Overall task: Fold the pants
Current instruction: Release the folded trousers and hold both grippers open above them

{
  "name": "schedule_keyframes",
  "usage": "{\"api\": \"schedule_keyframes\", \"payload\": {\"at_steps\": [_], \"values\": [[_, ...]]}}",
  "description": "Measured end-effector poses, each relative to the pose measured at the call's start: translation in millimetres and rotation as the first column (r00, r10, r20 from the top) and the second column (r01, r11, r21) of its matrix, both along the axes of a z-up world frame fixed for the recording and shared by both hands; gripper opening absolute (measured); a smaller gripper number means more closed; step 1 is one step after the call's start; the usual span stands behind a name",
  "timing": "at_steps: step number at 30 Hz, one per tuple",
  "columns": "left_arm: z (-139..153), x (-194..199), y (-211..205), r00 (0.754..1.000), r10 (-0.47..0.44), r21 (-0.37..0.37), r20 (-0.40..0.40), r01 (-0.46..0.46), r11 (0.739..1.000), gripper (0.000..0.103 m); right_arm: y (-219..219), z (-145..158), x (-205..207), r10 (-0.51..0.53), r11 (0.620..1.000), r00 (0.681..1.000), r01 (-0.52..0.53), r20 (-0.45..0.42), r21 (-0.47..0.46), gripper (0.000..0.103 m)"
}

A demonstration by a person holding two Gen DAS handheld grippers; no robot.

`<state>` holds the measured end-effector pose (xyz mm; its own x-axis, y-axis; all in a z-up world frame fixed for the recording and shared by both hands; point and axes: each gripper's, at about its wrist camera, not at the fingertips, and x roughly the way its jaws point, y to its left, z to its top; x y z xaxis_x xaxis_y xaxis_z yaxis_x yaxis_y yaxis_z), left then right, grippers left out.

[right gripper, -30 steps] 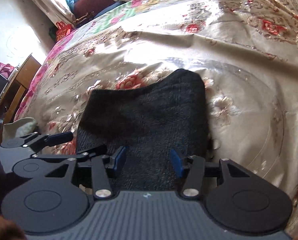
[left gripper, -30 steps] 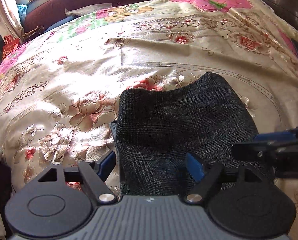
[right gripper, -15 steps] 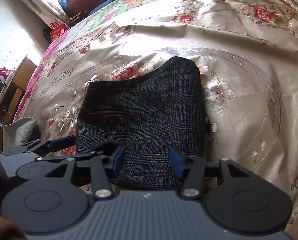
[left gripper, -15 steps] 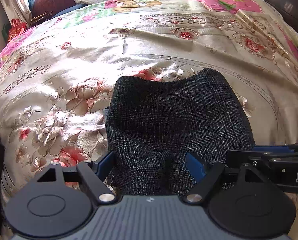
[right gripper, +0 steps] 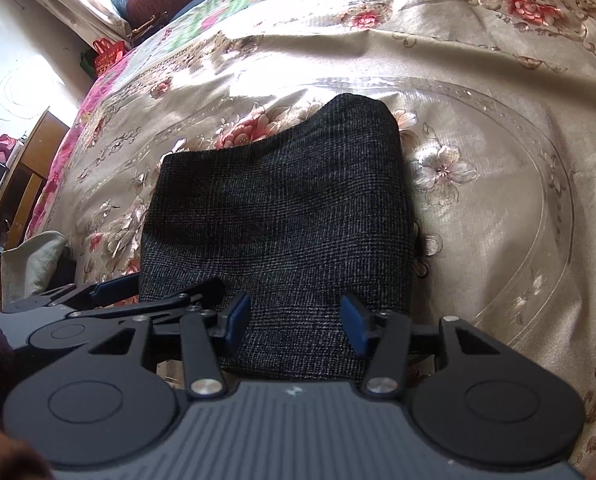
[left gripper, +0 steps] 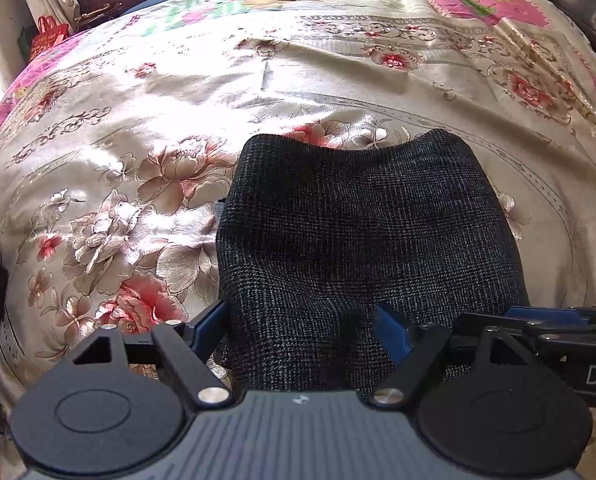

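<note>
Little changed since a second ago: pants [left gripper: 361, 240] lying in the same place on the bedspread [left gripper: 146, 128], only slightly larger and more centred in both views. Folded into a compact, roughly rectangular bundle of dark charcoal fabric with a fine pale check; far edge dipping in the middle, far right corner rounded and raised, near edge hidden behind the grippers. Left gripper [left gripper: 301, 330] spread wide over the near left part, blue pads apart and pinching nothing. Right gripper [right gripper: 296, 326] likewise open above the near edge, holding nothing.
</note>
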<state>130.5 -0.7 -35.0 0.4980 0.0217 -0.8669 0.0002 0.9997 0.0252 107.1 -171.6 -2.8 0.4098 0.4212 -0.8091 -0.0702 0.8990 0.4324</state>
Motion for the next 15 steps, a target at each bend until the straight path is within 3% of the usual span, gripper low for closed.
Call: {"api": "schedule_keyframes", "payload": {"at_steps": [15], "values": [[-5.5, -2.4, 5.0, 1.0, 0.022, -0.035, -0.014, -0.022, 0.999, 0.091, 3.8, -1.6, -3.6, 0.0, 1.0, 1.0, 0.0, 0.0, -0.011, 0.052]]}}
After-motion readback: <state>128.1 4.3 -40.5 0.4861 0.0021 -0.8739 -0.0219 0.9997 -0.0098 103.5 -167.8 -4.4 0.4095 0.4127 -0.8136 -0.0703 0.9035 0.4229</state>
